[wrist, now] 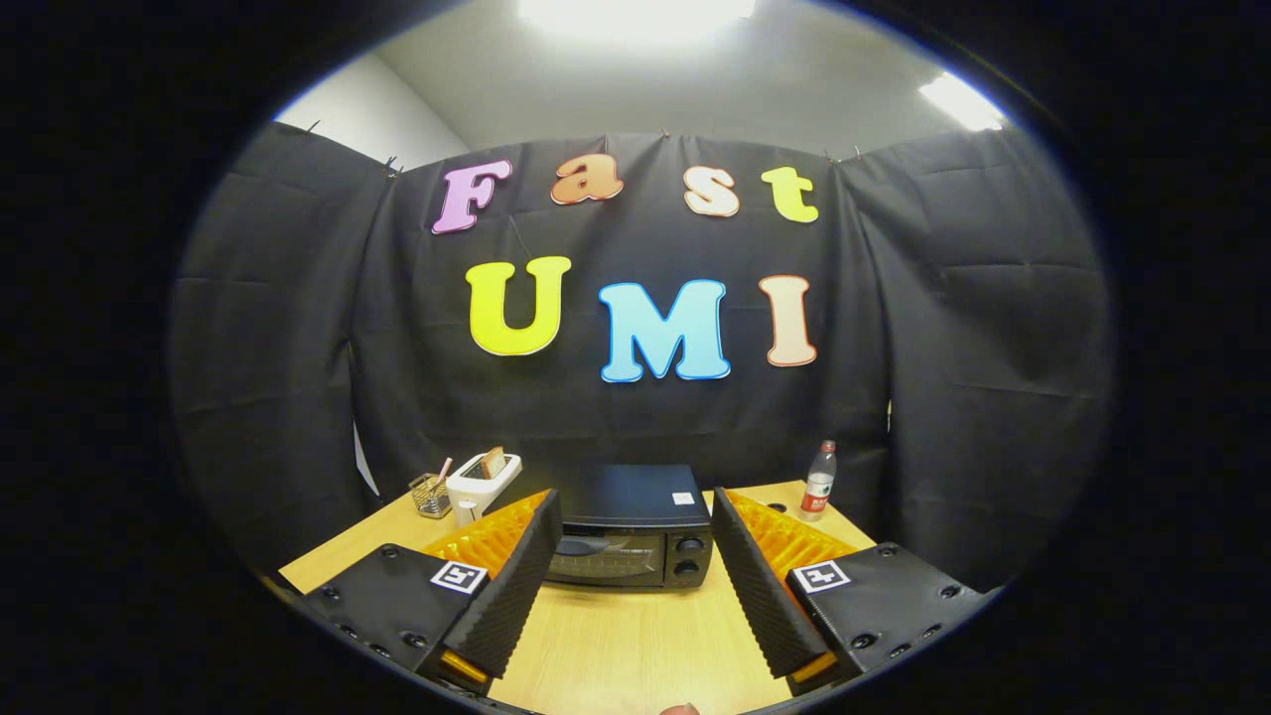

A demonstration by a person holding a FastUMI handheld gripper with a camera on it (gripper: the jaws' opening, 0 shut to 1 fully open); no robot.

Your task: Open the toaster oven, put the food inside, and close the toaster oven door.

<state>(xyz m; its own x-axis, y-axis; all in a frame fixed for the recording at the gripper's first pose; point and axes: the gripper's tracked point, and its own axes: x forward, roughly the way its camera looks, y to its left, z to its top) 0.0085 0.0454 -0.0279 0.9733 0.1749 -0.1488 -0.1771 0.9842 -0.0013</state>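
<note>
Item one, at our ten o'clock on the wooden table (635,636): a small wire basket (430,495) with a pinkish stick standing in it, near the table's far left corner. Item two, just right of the basket: a white pop-up toaster (482,482) with a slice of bread upright in its slot. Item three, at our twelve o'clock: the black toaster oven (631,526), set against the booth's back wall, beyond the fingers and framed between them. We record its door as shut, handle along the top of the glass, two knobs stacked on its right side. Item four, at two o'clock: a clear plastic bottle (819,482) with a red cap and red label, upright near the table's far right corner. Item five: our gripper (635,596), jaws spread wide, holding nothing, bare tabletop between the fingers.
</note>
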